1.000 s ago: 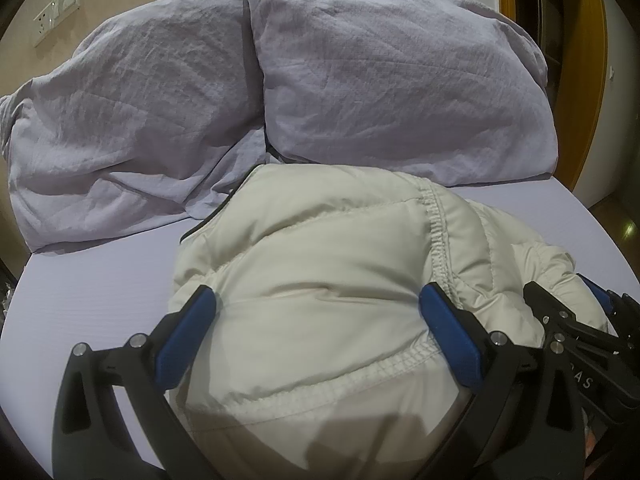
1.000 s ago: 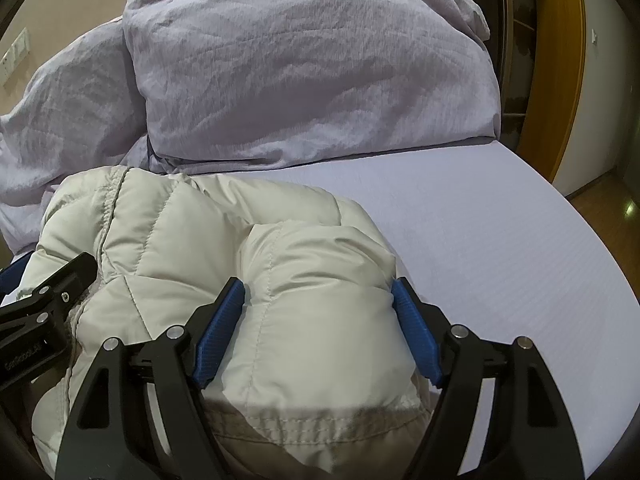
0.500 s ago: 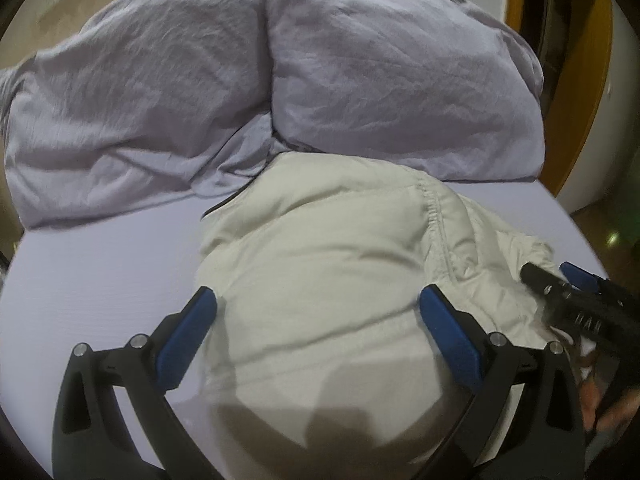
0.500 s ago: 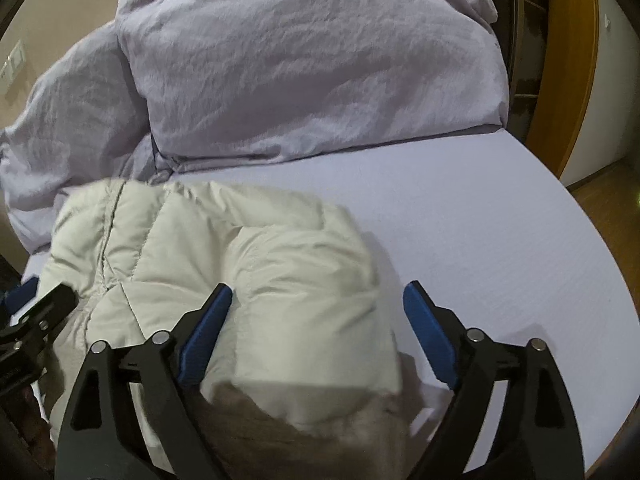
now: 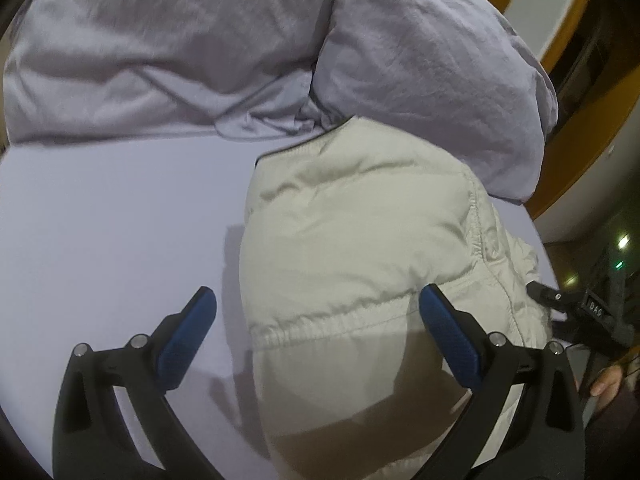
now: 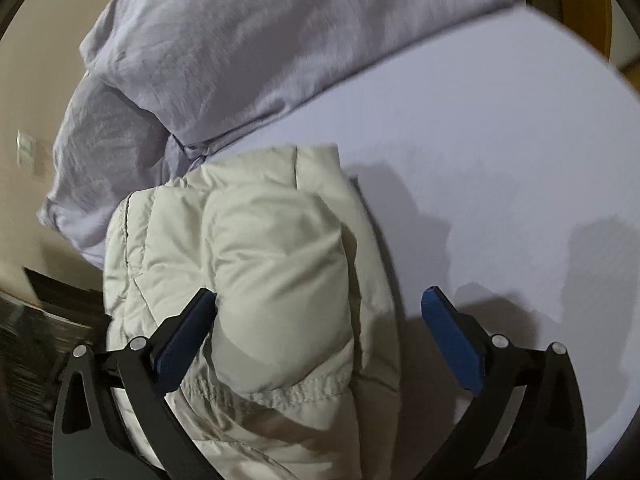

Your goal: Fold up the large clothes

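Cream quilted fabric is filling the lower half of both wrist views: a puffer jacket (image 5: pixel 360 248) is lying in a folded bundle on the lilac bed sheet (image 5: pixel 112 216), its far edge touching the 2 rumpled pillows (image 5: pixel 248 40) at the head of the bed. In the right wrist view the jacket (image 6: pixel 256 248) is showing a padded panel doubled over on top, with an elastic-gathered hem running across just below it.

Both tools are standing wide, gripping nothing. The left gripper (image 5: pixel 316 334) is hovering over the jacket's near left edge, 1 blue pad over bare sheet and the other over the fabric. The right gripper (image 6: pixel 320 334) is straddling the bundle's right edge, its left pad touching or just beside the puffy fold; which of the 2 is unclear. The right tool (image 5: pixel 576 308) is also showing at the jacket's far side in the left view.

The jacket is likely handling as light, soft and springy: trapped air will be pushing folds back open, and the smooth shell looks slippery, so a shallow pinch could be sliding off. The stitched, gathered hem and quilting seams look like the firmest places to take hold, since fabric there is thinner and denser. Judging by the compact shape, the fold appears largely done, with pressing flat or squaring perhaps remaining.
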Demonstrator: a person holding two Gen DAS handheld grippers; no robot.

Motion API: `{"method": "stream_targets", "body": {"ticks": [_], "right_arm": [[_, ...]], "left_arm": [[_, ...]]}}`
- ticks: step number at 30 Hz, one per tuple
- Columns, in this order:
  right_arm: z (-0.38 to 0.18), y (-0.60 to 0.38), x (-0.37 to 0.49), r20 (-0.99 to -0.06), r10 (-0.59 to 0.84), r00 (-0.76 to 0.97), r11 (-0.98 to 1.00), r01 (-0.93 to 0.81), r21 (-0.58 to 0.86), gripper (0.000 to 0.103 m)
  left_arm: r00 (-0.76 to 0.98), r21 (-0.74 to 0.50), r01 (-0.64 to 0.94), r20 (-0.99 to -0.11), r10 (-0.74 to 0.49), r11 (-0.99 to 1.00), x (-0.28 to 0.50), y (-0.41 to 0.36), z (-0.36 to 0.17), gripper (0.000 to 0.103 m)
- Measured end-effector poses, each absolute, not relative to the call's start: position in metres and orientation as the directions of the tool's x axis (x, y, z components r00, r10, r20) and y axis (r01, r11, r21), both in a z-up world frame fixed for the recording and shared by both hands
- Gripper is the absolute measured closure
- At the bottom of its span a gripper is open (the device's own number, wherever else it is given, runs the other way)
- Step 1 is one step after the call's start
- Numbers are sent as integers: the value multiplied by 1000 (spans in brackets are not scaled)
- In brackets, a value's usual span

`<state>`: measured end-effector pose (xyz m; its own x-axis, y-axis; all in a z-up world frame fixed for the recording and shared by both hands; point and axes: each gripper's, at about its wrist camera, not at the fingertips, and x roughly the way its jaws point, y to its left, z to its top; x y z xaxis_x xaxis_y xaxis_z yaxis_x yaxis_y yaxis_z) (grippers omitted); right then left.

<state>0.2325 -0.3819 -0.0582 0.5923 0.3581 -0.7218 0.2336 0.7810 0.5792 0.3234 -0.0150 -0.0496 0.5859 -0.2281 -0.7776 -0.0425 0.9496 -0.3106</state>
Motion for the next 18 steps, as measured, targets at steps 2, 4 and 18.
{"method": "stream_targets", "body": {"ticks": [2,4,18], "right_arm": [[-66,-383,234,-710,405,576,749,236,619,1],[-72,-384,236,-698,444,562,722,236,650,1],[-81,-369,256,-657,557,508,674,187,715,1]], "left_arm": [[573,-360,-58,-776,-264,931,325,-10,-55,2],[558,-408,-68,-772,-304,911,327,-5,-61,2],[515,-615,-103,-706,-487,782,345,10,-89,2]]}}
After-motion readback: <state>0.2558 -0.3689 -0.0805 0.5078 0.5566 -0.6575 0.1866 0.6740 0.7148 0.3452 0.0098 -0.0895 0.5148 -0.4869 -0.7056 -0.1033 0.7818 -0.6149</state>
